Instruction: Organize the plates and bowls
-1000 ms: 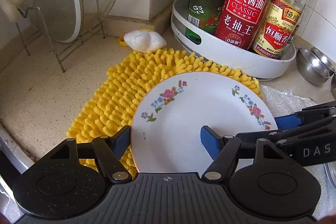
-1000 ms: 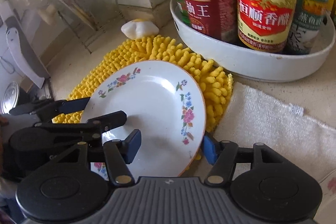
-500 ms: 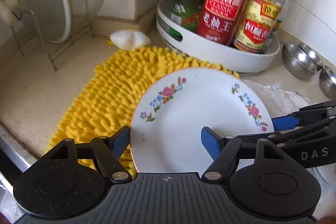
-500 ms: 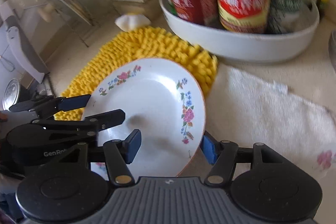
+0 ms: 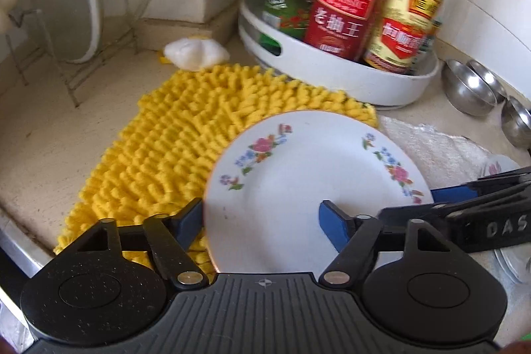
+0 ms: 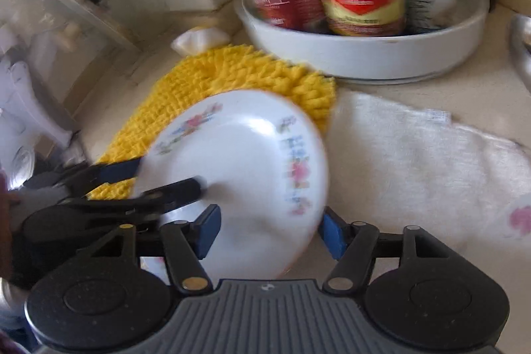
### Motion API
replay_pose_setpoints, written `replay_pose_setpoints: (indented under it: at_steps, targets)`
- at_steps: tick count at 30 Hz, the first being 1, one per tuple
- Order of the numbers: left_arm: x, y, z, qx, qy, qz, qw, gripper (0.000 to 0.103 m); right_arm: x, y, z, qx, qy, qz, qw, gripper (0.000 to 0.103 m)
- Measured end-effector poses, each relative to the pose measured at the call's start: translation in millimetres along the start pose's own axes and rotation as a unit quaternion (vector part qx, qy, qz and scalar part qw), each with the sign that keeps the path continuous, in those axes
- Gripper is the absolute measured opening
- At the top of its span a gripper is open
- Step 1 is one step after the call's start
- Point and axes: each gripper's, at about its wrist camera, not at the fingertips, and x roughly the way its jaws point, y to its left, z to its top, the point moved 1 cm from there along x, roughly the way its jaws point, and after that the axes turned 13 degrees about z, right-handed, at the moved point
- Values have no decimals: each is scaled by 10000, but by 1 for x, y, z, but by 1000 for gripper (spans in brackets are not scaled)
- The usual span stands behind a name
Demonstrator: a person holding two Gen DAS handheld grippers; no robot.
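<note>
Both claws (image 5: 262, 221) (image 6: 268, 231) straddle the floral plate's (image 5: 298, 188) rim.

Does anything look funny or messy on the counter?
Nothing is spilled or broken. The flowered plate is tilted, held at its rim by both the left gripper and the right gripper, above the yellow mat.

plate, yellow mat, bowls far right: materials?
Plate: likely glazed ceramic or porcelain, though melamine is possible; glossy white with printed flowers and a thin orange rim line.
Mat: soft chenille or microfibre, with thick matte yellow tufts.
Bowls: metal, probably stainless steel, given the mirror-like grey sheen and thin rims.
</note>
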Motion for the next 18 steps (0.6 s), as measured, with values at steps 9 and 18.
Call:
replay_pose_setpoints:
  at_steps: [9, 18]
  targets:
    - [-10, -8, 3, -110, -2, -81, 9999, 77, -20, -7, -1, 35, -186, -50, 9998, 76]
    - [-13, -27, -4, 139, 124, 125, 9997, 79, -30, -28, -13, 281, -258, 129, 9992, 76]
